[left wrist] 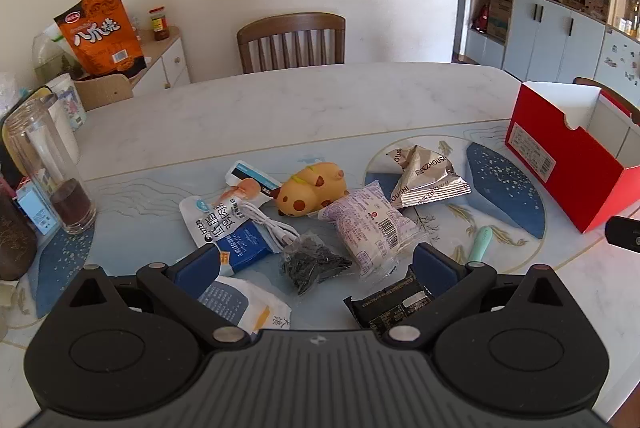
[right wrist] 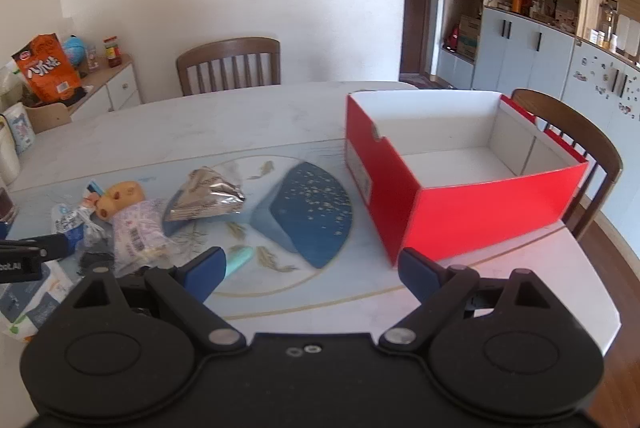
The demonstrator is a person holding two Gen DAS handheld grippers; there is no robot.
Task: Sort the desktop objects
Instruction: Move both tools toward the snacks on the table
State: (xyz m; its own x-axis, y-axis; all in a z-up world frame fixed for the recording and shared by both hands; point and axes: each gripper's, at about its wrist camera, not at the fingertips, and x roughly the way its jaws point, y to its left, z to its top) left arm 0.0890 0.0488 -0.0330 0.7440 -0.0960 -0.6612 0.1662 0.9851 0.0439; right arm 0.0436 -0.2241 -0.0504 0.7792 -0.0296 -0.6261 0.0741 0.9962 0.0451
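Box [right wrist: 460,212] red, white inside, open-topped

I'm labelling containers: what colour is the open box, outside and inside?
The box is red outside and white inside, clearest in the right wrist view.

In the left wrist view the left tool [left wrist: 316,262] is covering part of the black packet [left wrist: 394,302] and the white pouch [left wrist: 244,302] at lower centre. The red box [left wrist: 568,164] is running off the right edge. Small print on the wrappers is staying unreadable.
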